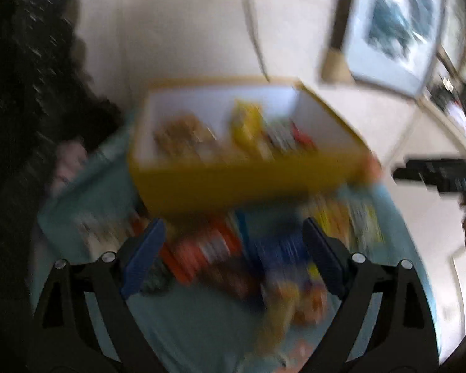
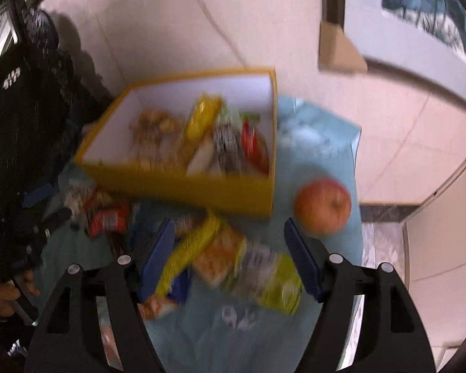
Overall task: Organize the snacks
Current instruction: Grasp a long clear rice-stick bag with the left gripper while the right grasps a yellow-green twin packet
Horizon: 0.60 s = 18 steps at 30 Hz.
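- A worktop under a pale blue cloth is carrying everything, and both views are smearing with motion blur, so packet labels are not readable.
- A yellow box with a white inside is sitting at the far side of the cloth; several snacks are already lying in it, towards its right half, while its left part is showing bare white.
- A loose pile of packets is lying on the cloth just near of the box, spreading left to an orange-red packet.
- An apple is resting right of the pile, beside the box's near right corner.
- The right gripper is hovering over the pile with jaws wide and nothing between them.
- The left gripper is hanging over the left part of the pile, jaws likewise wide and empty.
- The step in hand seems to be the reach for another loose packet, with sorting perhaps half done.
- The next move is calling for lowering onto a single packet, closing on its edge without catching its neighbours, then carrying it into the box's bare part.
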Each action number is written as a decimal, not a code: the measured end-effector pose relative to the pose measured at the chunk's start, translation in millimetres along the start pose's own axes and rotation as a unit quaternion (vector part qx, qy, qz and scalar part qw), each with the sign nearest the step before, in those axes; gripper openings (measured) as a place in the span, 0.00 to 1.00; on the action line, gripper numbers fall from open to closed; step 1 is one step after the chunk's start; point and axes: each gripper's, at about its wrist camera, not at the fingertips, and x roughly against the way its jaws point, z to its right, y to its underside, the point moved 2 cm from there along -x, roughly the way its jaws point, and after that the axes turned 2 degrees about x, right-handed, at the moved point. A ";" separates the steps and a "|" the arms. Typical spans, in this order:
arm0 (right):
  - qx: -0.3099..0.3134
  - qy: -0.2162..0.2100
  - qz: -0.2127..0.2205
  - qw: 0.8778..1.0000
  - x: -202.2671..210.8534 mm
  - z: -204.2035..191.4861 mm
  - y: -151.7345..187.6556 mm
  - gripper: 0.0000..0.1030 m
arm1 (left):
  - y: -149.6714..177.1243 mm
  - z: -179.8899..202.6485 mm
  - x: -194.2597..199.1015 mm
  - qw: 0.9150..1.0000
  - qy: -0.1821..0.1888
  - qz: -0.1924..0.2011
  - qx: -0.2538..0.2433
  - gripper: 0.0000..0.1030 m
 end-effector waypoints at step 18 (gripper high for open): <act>-0.029 0.029 -0.062 0.997 -26.6 4.0 88.3 0.71 | 90.2 31.7 -40.4 0.996 -0.009 -0.079 -0.047 0.88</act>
